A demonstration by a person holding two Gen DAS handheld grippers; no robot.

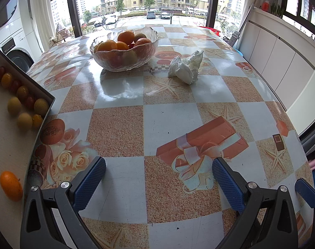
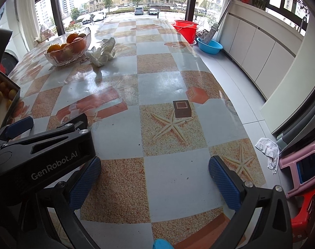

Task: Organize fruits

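Note:
A glass bowl (image 1: 124, 49) with oranges and other fruit stands at the far side of the table; it also shows in the right wrist view (image 2: 67, 49). A shallow box (image 1: 10, 137) at the left holds several small yellow and red fruits (image 1: 22, 101) and one small orange fruit (image 1: 11, 185); its corner shows in the right wrist view (image 2: 5, 95). My left gripper (image 1: 158, 178) is open and empty over the table near its front edge. My right gripper (image 2: 154, 178) is open and empty, just right of the left gripper's body (image 2: 43, 153).
A crumpled white tissue (image 1: 186, 66) lies right of the bowl. The table has a checkered patterned cloth (image 1: 136, 114). On the floor to the right are a red bucket (image 2: 185, 30), a blue basin (image 2: 209, 46), a white rag (image 2: 268, 150) and a pink stool (image 2: 303, 166).

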